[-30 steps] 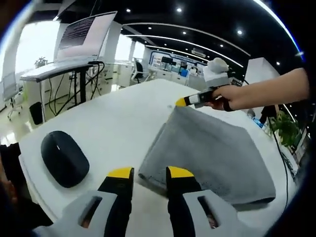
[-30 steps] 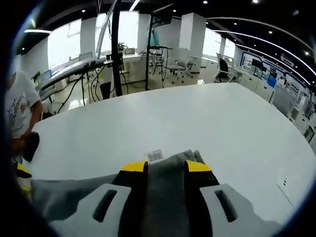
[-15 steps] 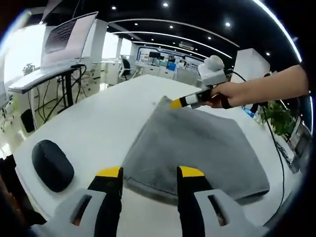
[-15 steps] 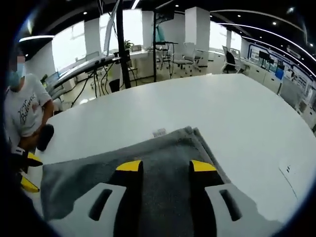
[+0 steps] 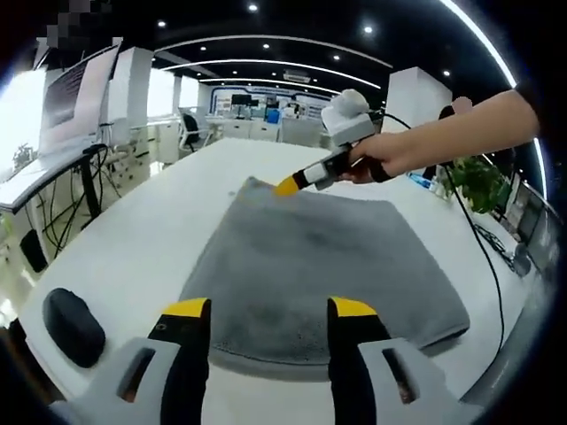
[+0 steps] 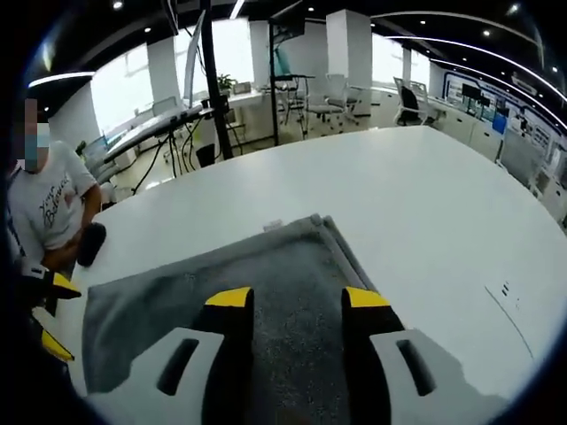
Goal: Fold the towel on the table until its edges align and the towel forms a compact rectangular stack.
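Grey terry cloth, soft and thick-looking, is what we have to deal with: the towel (image 5: 319, 266) lies flat on the white worktop (image 5: 151, 239), already doubled over into a layered rectangle, with a small label (image 6: 272, 226) peeking out at its far corner in the right gripper view.

Our left gripper (image 5: 267, 310) hovers at the near edge of the towel with its yellow-tipped jaws spread apart and nothing between them. Our right gripper (image 6: 296, 298) hangs over the towel's surface, jaws likewise spread and empty; in the left gripper view we see it at the far corner, held in a hand (image 5: 376, 159). A dark mouse (image 5: 73, 326) sits on the worktop, well to the side of the towel.

We judge the cloth to be light, limp and a little grippy, so it will sag and drag rather than hold a shape. We would pinch through all the layers at two corners of one short edge, one gripper per corner, and lift together; a hold on the top layer alone could peel the fold open. The stacked edges look roughly aligned, though another fold seems needed for a compact stack.
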Motion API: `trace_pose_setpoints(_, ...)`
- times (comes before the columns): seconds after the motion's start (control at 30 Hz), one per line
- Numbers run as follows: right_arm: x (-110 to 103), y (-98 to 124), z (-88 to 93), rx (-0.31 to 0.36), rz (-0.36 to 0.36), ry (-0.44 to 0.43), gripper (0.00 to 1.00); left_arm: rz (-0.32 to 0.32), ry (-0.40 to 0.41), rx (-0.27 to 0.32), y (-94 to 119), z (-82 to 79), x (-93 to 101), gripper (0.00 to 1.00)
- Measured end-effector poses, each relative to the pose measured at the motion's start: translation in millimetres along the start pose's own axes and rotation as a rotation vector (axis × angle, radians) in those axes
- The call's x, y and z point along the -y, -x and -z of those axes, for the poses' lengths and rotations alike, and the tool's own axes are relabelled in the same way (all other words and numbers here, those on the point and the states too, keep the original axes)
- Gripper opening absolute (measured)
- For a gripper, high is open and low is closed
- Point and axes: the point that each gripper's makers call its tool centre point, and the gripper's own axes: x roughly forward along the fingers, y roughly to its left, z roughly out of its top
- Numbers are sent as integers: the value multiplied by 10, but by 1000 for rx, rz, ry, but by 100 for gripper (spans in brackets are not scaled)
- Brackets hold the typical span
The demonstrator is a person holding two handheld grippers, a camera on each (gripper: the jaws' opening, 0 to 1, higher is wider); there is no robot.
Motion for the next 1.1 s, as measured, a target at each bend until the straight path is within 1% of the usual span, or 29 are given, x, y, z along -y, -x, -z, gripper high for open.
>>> trace_pose_setpoints(0.13, 15, 77, 45, -4, 4, 0, 40, 42, -27, -13, -15, -6, 116, 56)
trace_pose_setpoints(0.2, 64, 141, 90, -20, 32, 11, 41, 56, -49, -29, -20, 12, 151, 55)
trace_pose_setpoints(0.3, 173, 147, 107, -18, 35, -7, 42, 67, -55, -25, -30, 3, 212, 55)
trace_pose_setpoints(0.33, 177, 234, 124, -18, 42, -4, 43, 79, -52, -28, -36, 5, 246, 56)
trace_pose_setpoints(0.5, 296, 367, 197, -29, 68, -11, 44, 118, -72, -35, -65, 5, 436, 56)
trace_pose_setpoints(0.6, 368, 446, 280, -33, 77, -17, 44, 141, -78, -42, -71, 1, 545, 57)
trace_pose_setpoints(0.67, 367, 550, 335, -35, 83, -25, 44, 158, -85, -44, -80, 2, 617, 58)
trace_pose_setpoints(0.77, 451, 615, 406, -41, 92, -36, 44, 181, -102, -47, -93, -5, 724, 60)
trace_pose_setpoints(0.83, 483, 667, 423, -37, 98, -54, 44, 194, -110, -46, -100, -12, 778, 61)
trace_pose_setpoints(0.9, 486, 749, 443, -35, 102, -47, 44, 209, -112, -49, -104, -15, 834, 62)
trace_pose_setpoints(1.03, 538, 827, 478, -35, 108, -58, 44, 239, -129, -57, -101, -5, 955, 63)
trace_pose_setpoints(1.1, 599, 826, 508, -34, 112, -61, 44, 255, -141, -56, -95, -8, 1038, 63)
